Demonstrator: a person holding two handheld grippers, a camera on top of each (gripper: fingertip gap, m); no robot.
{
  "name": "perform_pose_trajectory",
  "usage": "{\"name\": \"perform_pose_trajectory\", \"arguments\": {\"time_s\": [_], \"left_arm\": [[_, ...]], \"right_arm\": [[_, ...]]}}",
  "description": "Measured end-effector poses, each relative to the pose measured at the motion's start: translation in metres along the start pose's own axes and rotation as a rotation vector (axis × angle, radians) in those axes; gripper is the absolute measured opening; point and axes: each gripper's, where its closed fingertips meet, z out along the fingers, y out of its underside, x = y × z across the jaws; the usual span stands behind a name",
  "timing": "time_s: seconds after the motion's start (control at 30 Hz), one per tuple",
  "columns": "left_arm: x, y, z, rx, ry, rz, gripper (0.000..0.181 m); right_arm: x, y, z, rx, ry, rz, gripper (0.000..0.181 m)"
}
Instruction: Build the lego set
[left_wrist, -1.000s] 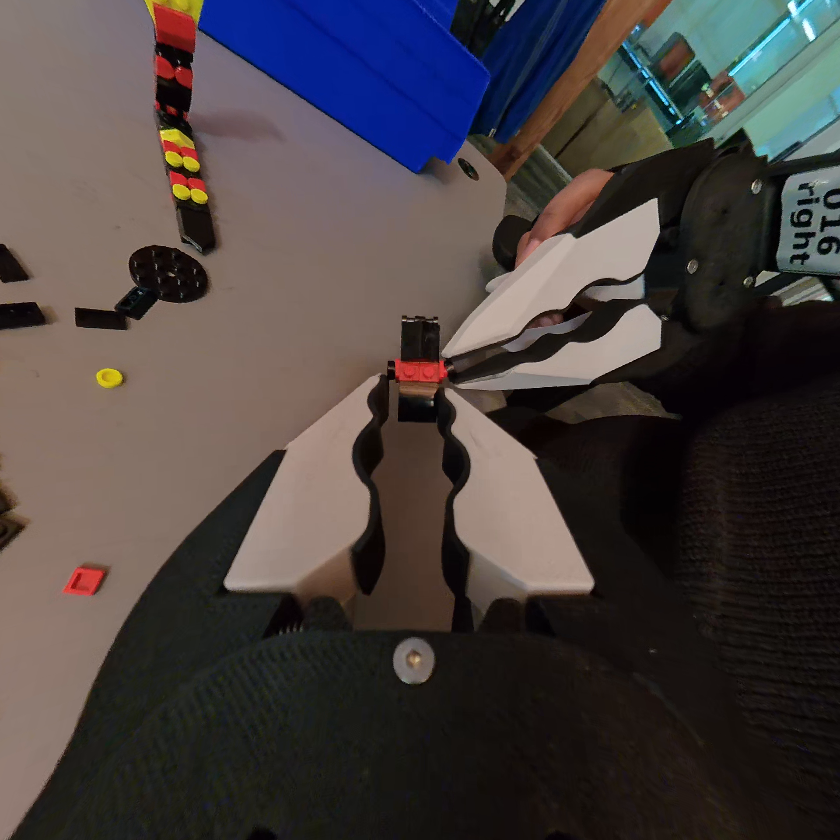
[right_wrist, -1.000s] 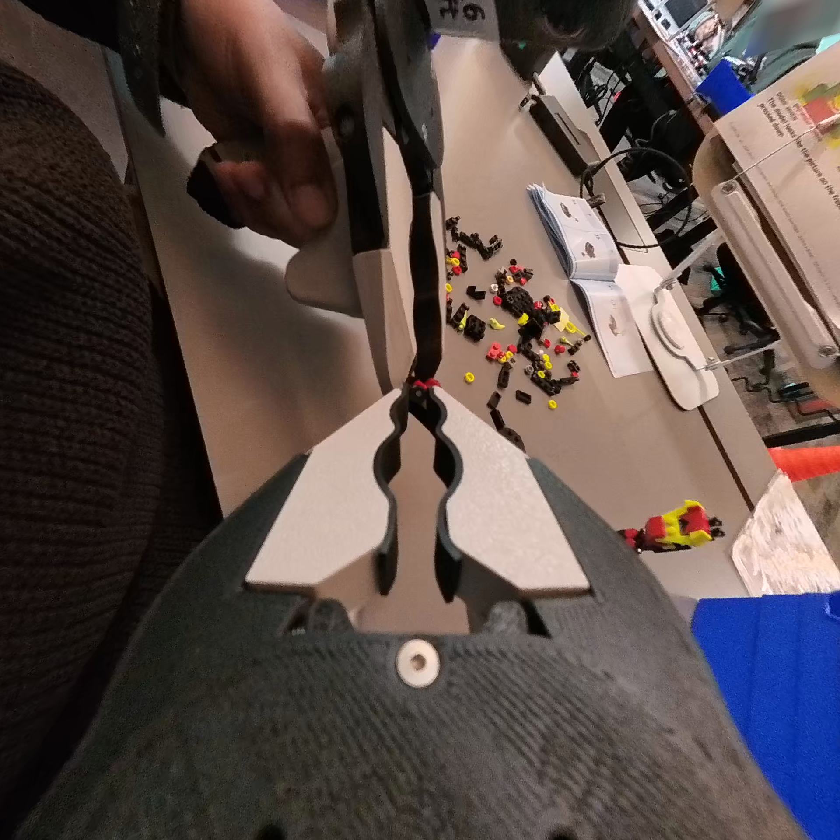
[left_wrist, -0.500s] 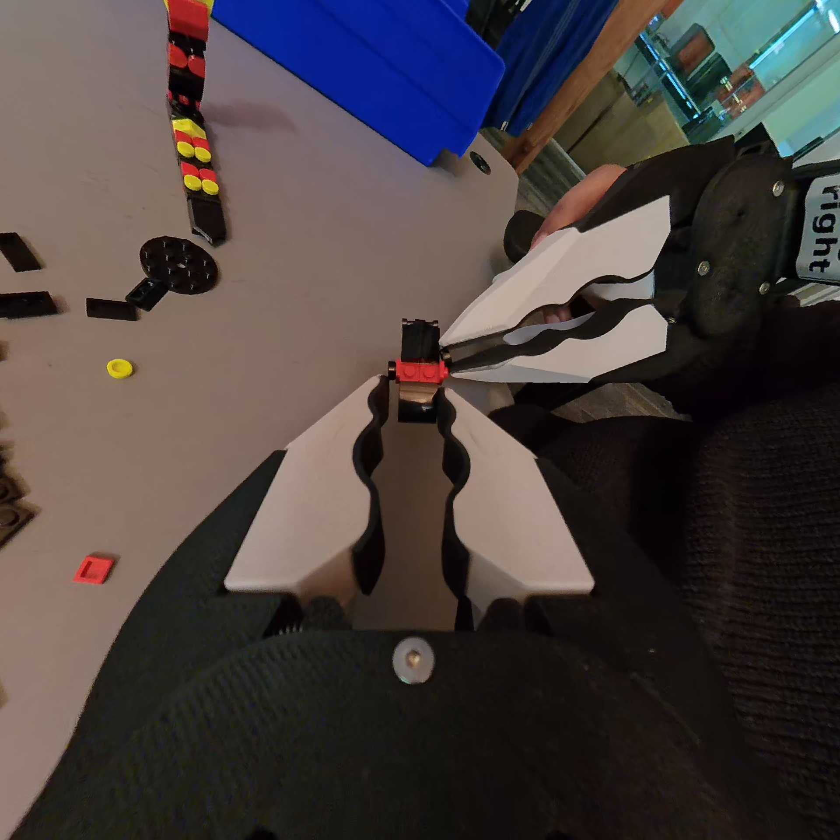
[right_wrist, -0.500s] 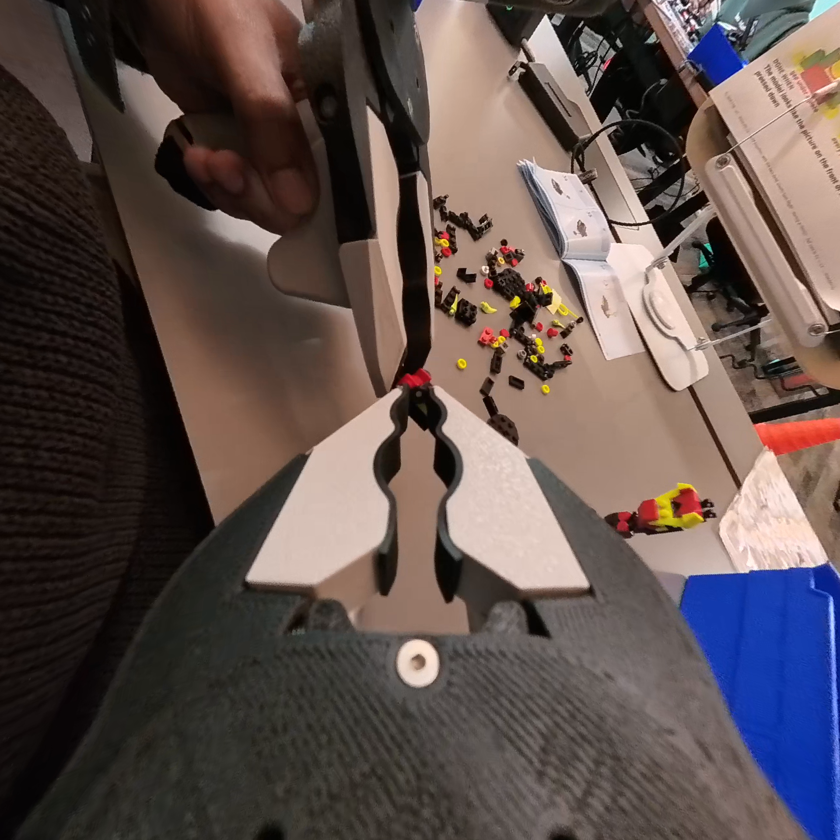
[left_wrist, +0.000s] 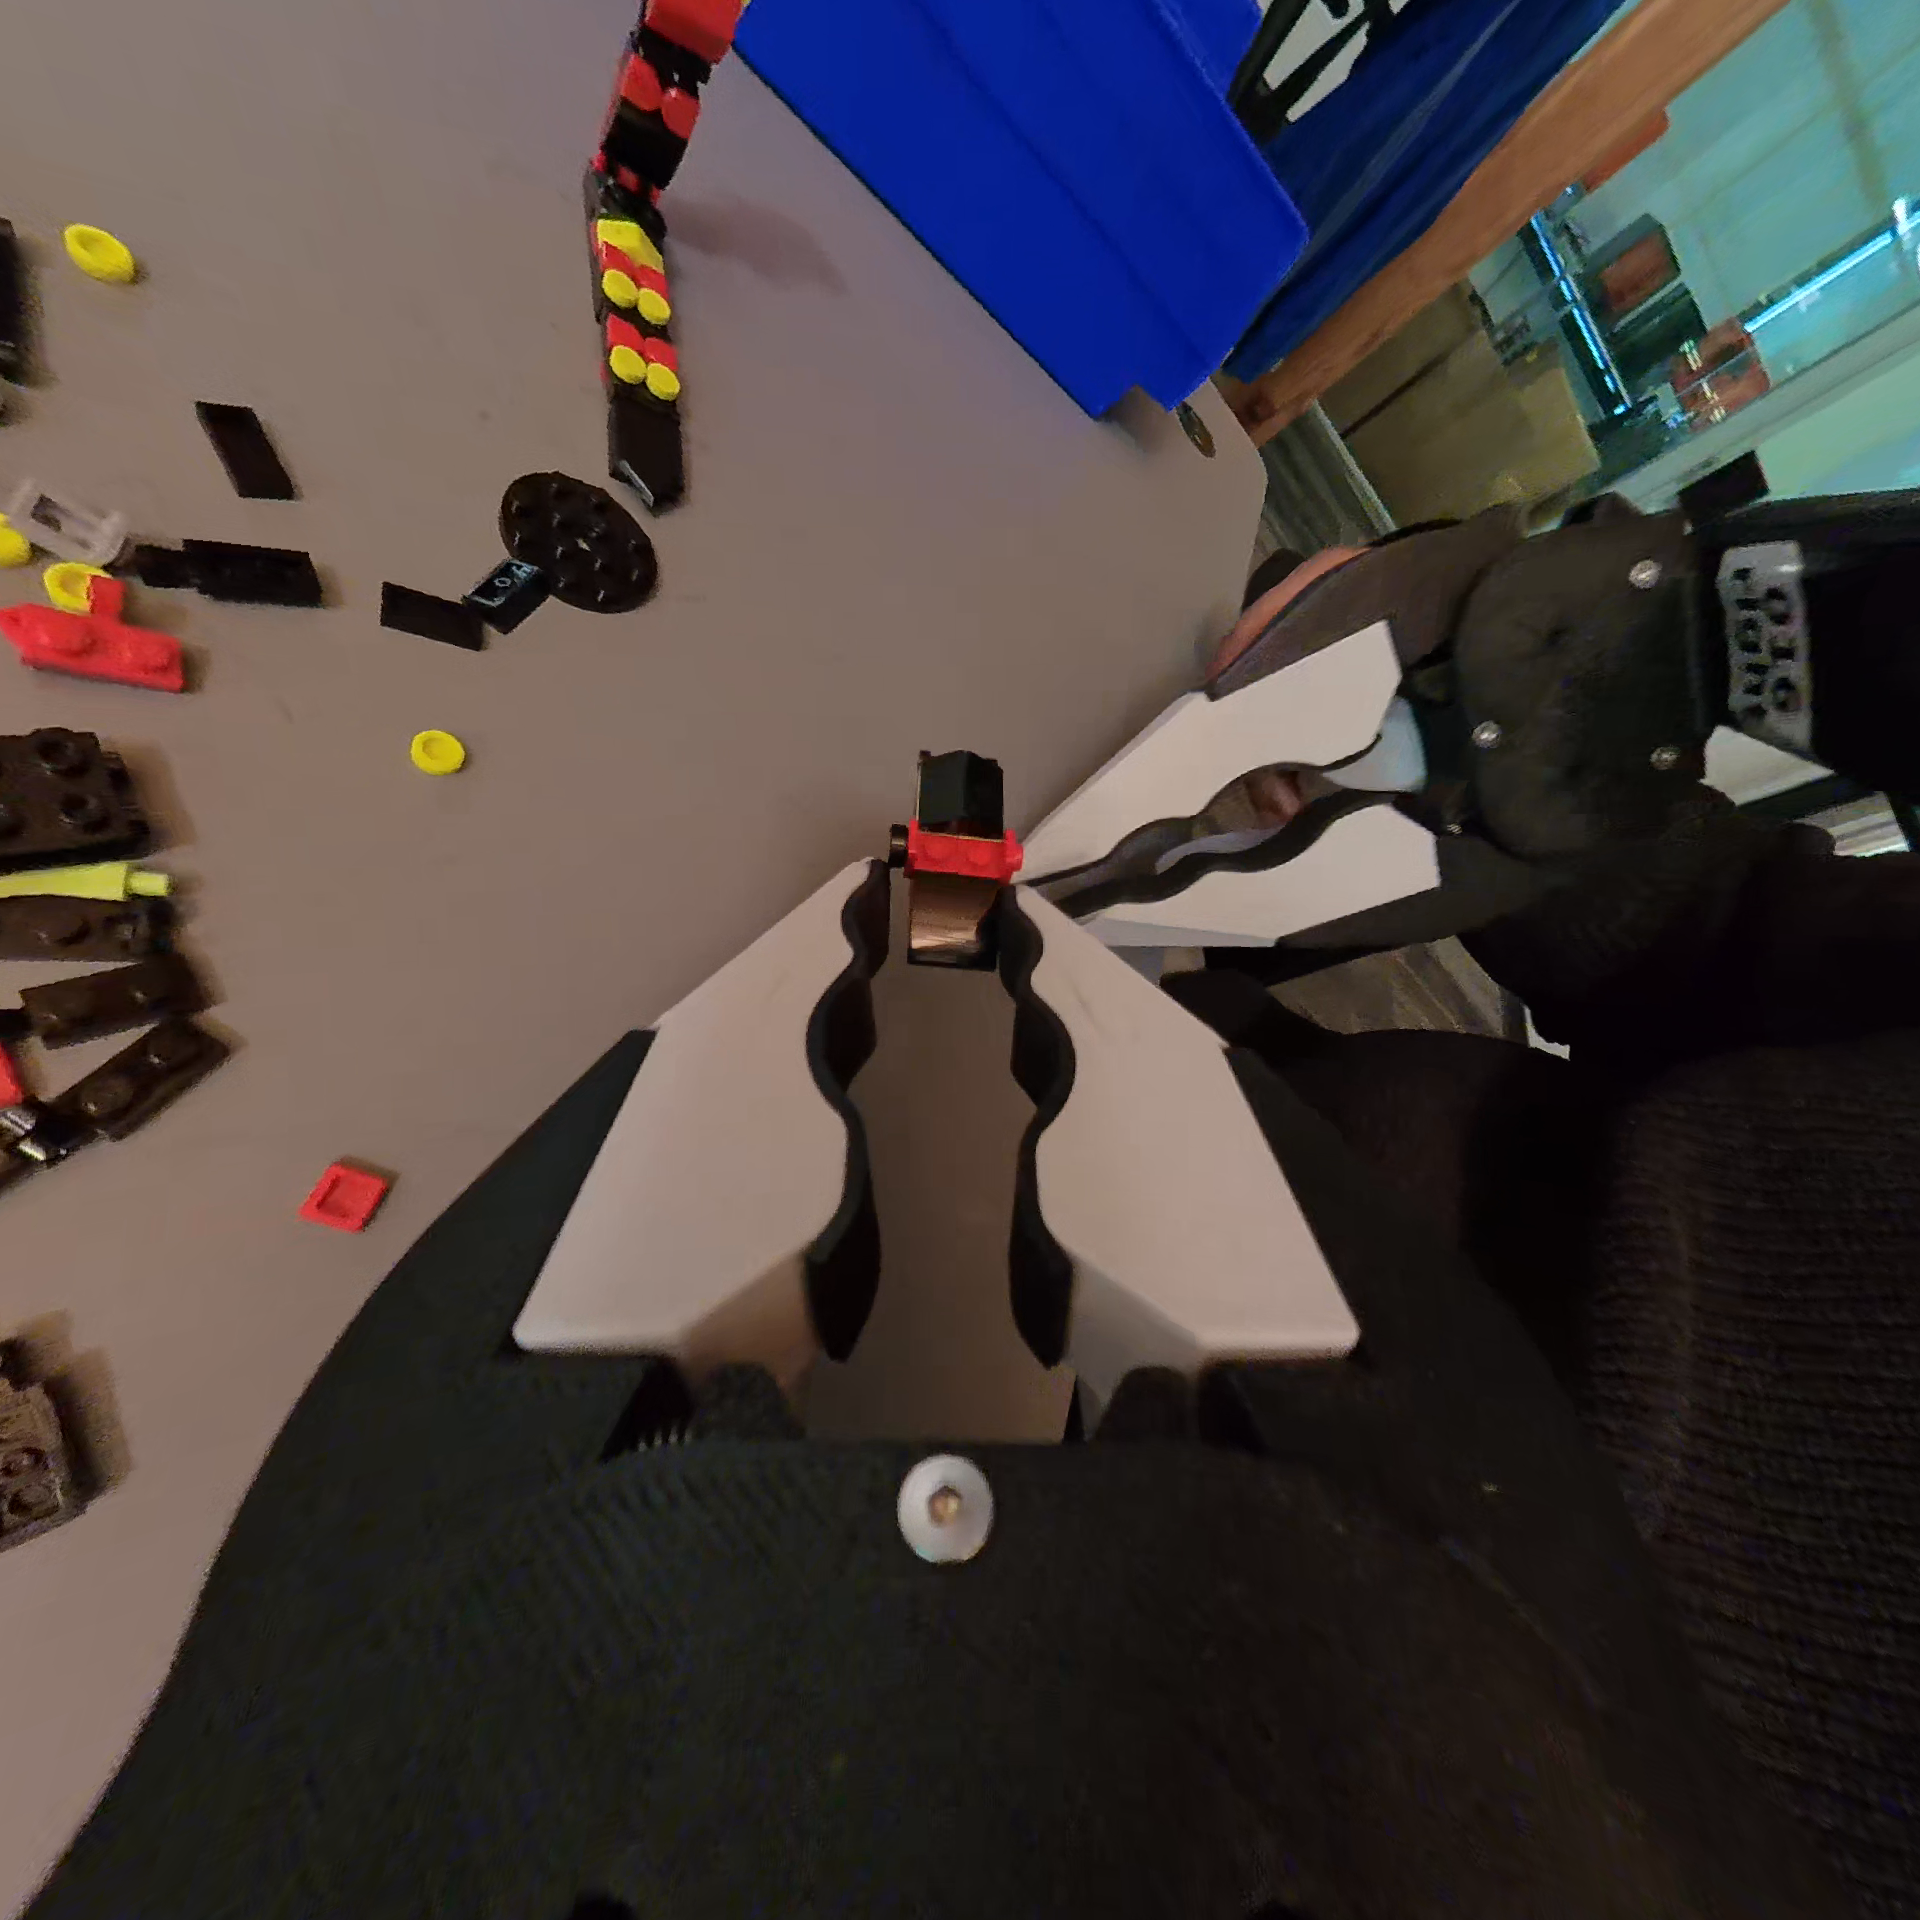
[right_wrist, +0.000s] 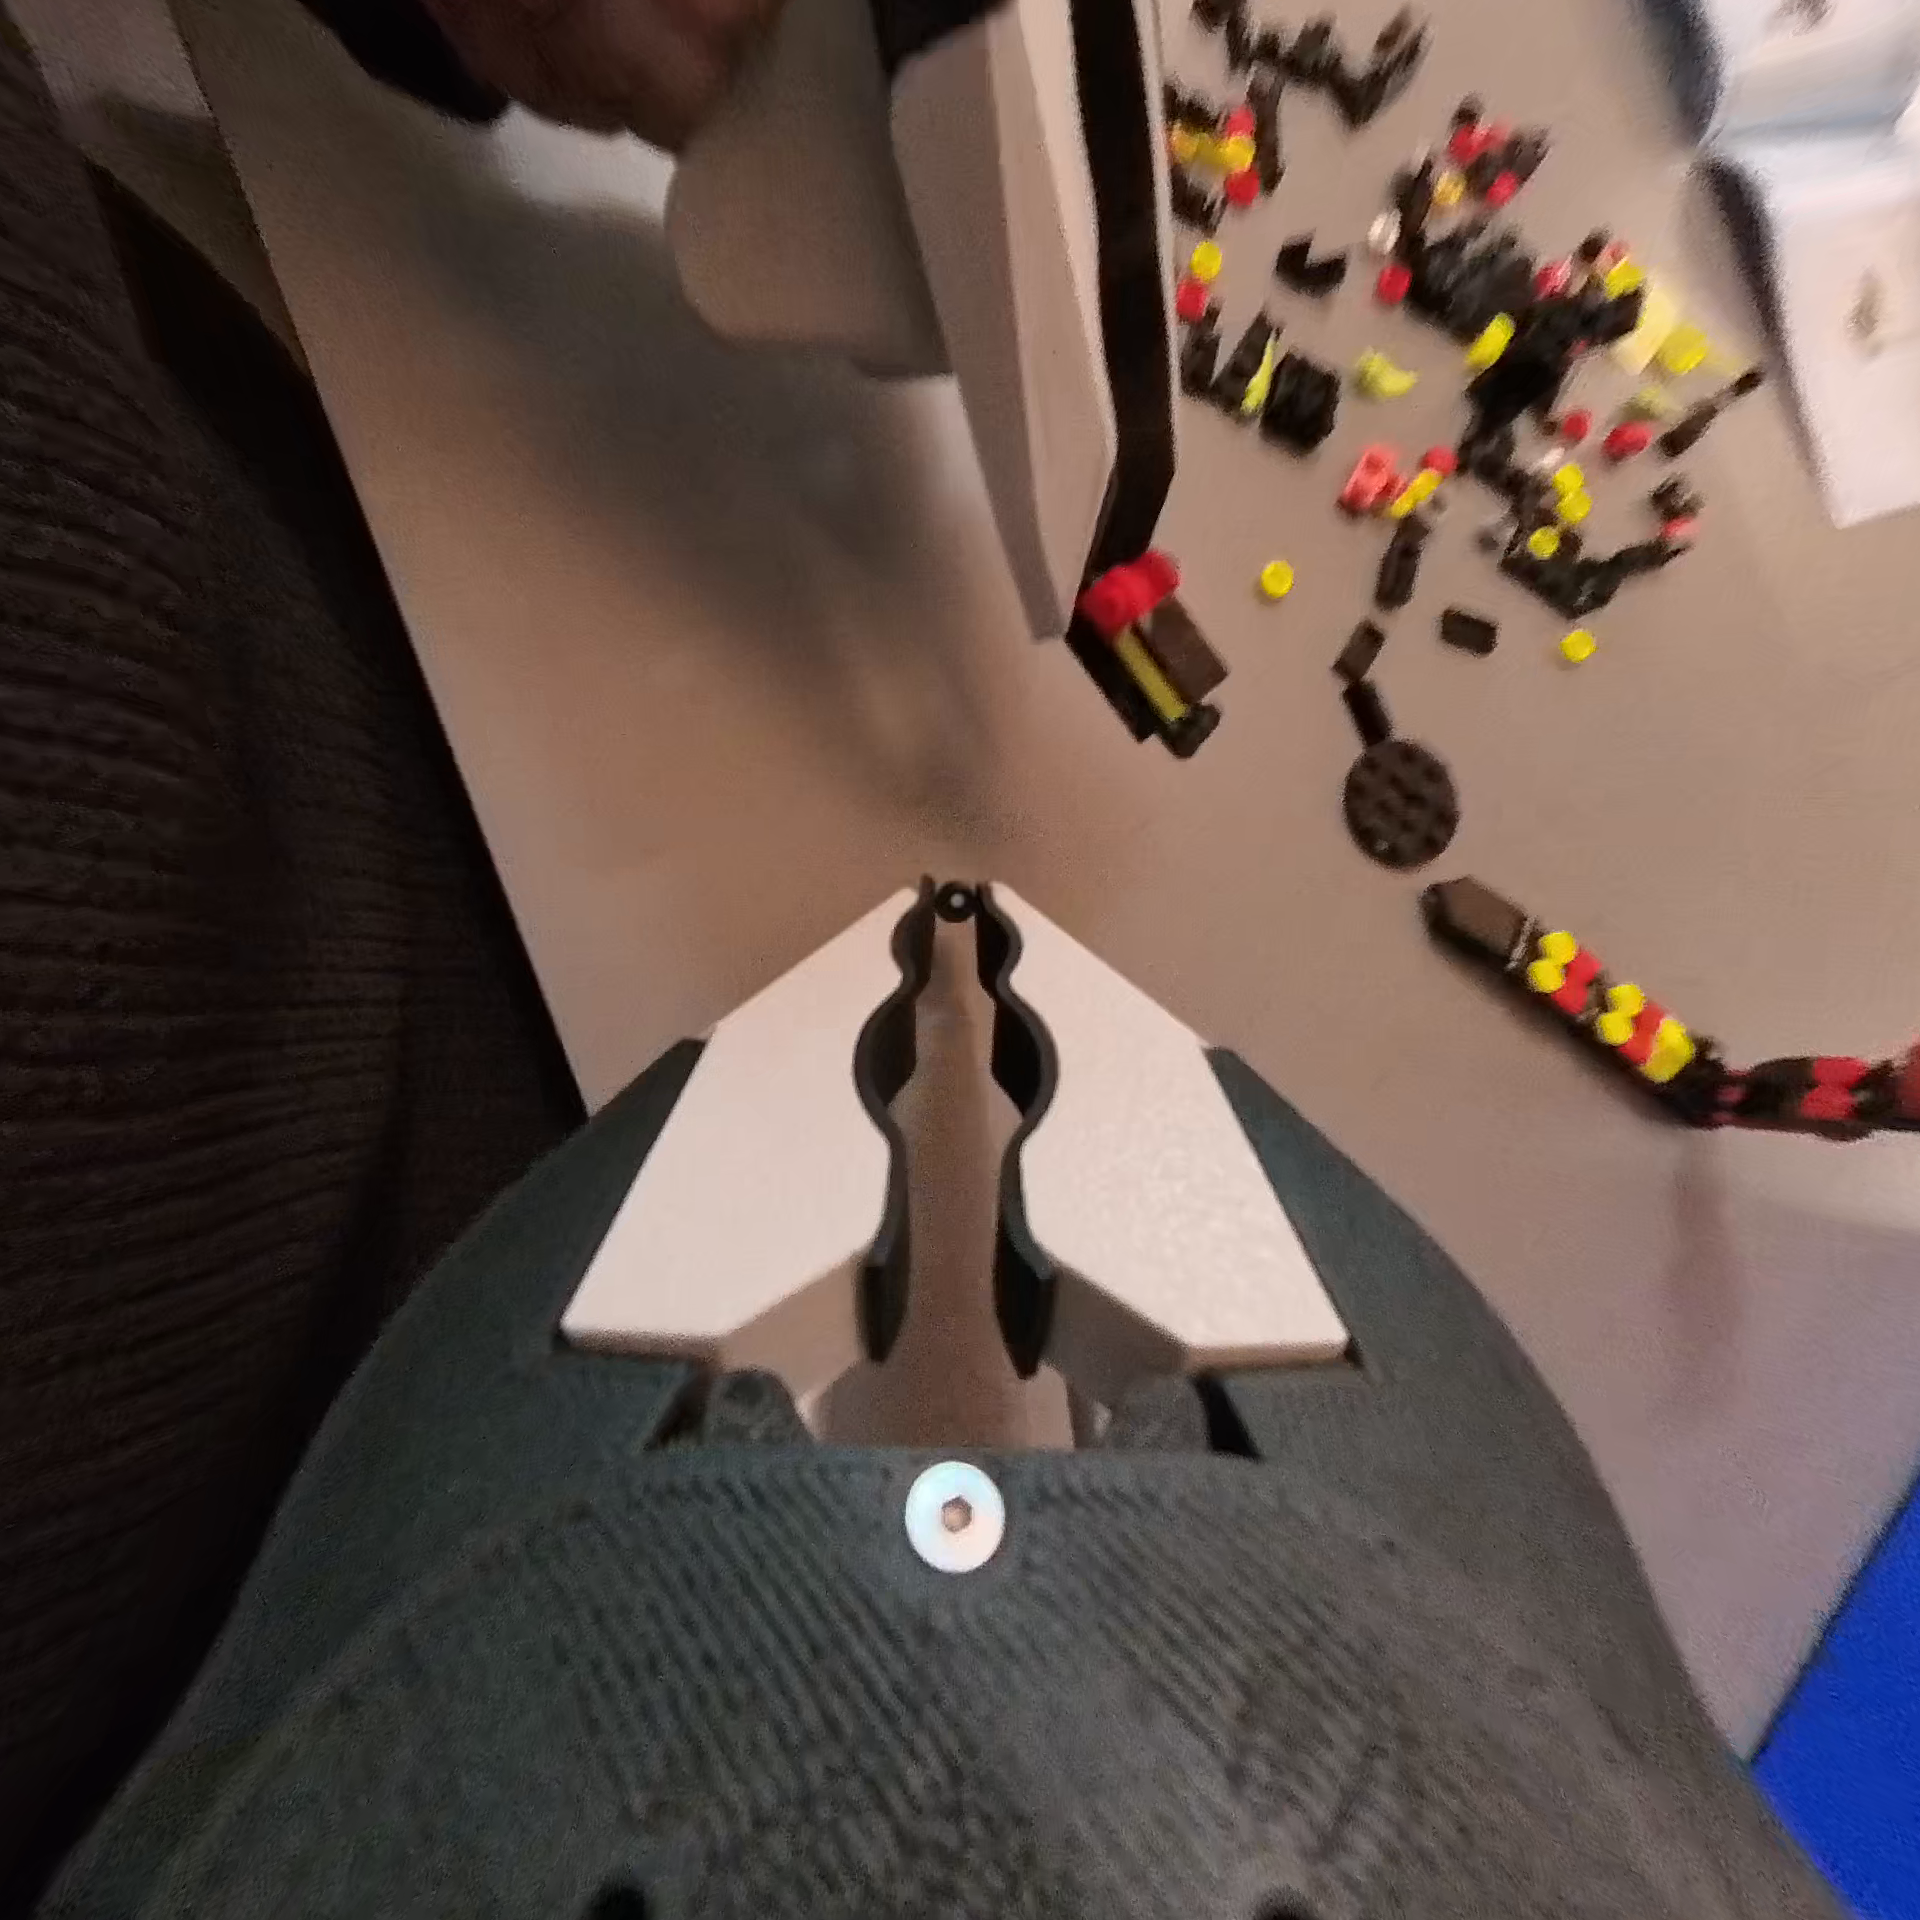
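Observation:
My left gripper is shut on a small black and red lego assembly and holds it above the grey table. In the right wrist view the assembly shows a yellow strip on its underside and hangs from the left gripper's fingers. My right gripper is shut on a small black round piece. Its tips sit just right of the assembly's red brick in the left wrist view, apart from it in the right wrist view.
A long red, yellow and black built strip lies by a black round plate. Loose pieces spread beyond. A blue bin stands at the table corner. The table edge runs under my grippers. The gap from one gripper's tips to the other's is roughly 5 cm.
My right gripper has drawn back from the assembly, which now hangs apart from its tips. Both views have swung, and more loose pieces show in the left wrist view. The left gripper keeps its hold.

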Motion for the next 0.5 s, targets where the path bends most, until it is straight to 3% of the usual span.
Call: {"name": "perform_pose_trajectory", "arguments": {"time_s": [0.17,0.5], "left_arm": [[-0.0016,-0.0006,-0.0009,0.002,0.016,-0.026,0.018],[-0.0012,0.0013,0.0002,-0.009,0.012,-0.012,0.018]], "right_arm": [[-0.0033,0.0124,0.0073,-0.059,-0.037,0.042,0.005],[-0.0051,0.0094,0.0075,-0.024,-0.080,0.102,0.006]]}}
